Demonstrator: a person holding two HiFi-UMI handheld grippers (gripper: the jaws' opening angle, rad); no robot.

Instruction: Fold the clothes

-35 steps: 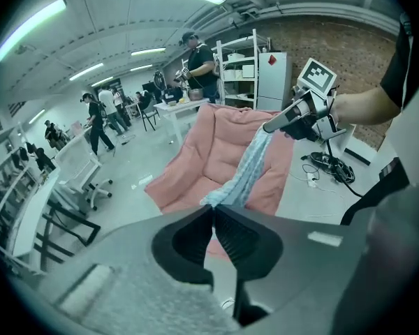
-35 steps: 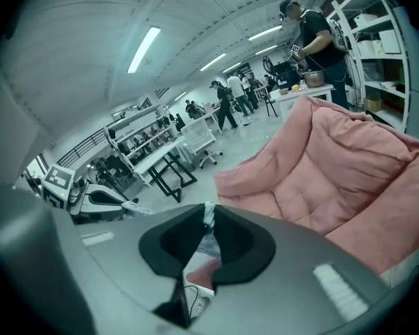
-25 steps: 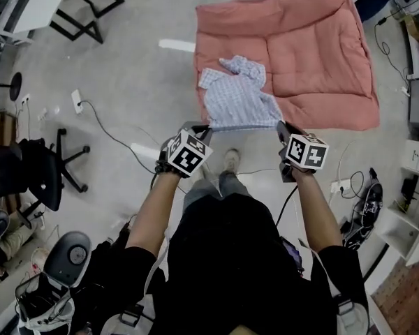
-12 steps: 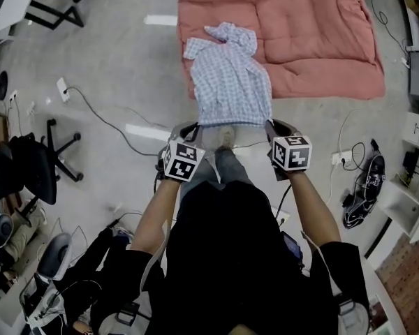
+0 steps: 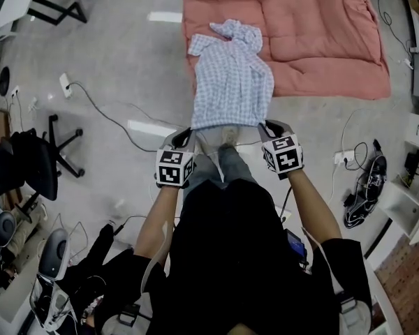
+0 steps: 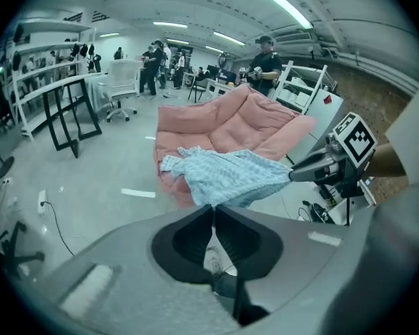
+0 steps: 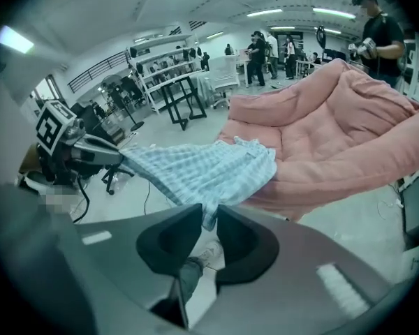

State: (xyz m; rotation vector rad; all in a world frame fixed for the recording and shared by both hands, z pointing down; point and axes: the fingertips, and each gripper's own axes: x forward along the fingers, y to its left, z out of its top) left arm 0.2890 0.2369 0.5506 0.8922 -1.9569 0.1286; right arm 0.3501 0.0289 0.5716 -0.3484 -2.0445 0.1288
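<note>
Currently the person is standing over a grey floor (image 5: 119, 61) and holding a gripper in each hand, both pointing steeply downward and away from the body. The left gripper (image 5: 188, 134) is pinching one bottom corner of the blue-and-white checked shirt (image 5: 230, 82). In the left gripper view its jaws are lying pressed together, with only a thin edge of cloth caught between their tips.

The right gripper (image 5: 265, 127) is gripping the other bottom corner. Its jaws have just been opening a little. In the right gripper view they are standing slightly apart, yet a fold of the shirt is filling the gap between them and hanging down into it.

Between the two grippers the hem is running in a nearly straight line, just above the person's shoe (image 5: 227, 137). From there the shirt is stretching away toward the pink quilted mat (image 5: 321, 33), which is lying on the floor. The collar end and sleeves are resting bunched on the mat's near left part, while the lower half is hanging in the air off the mat's edge.

Off to the left a black office chair (image 5: 31, 166) is standing well apart from the shirt. A cable (image 5: 105, 121) is trailing across the floor from a white power strip (image 5: 65, 84). In both gripper views people are standing in the background beyond the mat.
</note>
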